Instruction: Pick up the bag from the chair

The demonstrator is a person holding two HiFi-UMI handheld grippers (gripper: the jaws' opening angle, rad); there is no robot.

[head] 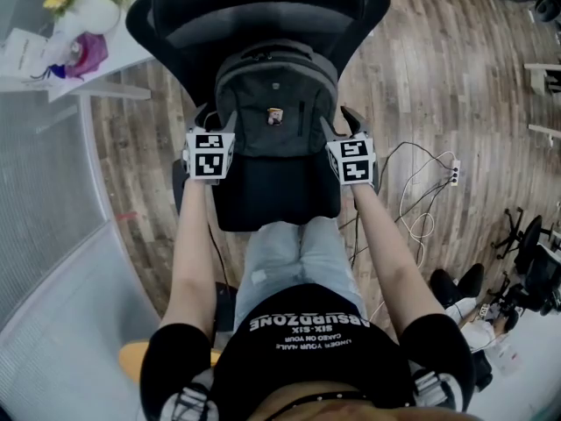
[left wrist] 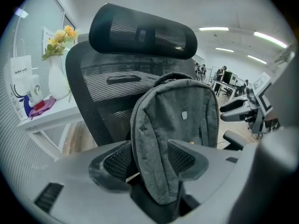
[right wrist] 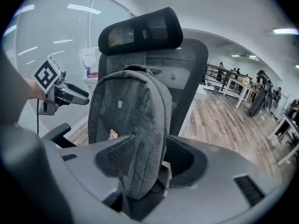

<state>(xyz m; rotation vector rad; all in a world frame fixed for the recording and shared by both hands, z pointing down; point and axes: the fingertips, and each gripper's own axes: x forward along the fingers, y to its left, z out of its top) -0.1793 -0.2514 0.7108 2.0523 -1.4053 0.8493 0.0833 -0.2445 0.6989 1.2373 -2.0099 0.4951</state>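
Note:
A grey backpack stands upright on the seat of a black mesh office chair, leaning on its backrest. My left gripper is at the bag's left side and my right gripper at its right side. In the left gripper view the bag's side edge fills the gap of the left gripper, with both pads pressed on the fabric. The right gripper view shows the same: the bag's other edge is pinched in the right gripper. The bag rests on the seat.
A white table with a vase of flowers stands at the chair's left, by a glass wall. Cables and a power strip lie on the wooden floor to the right. Another chair base is farther right.

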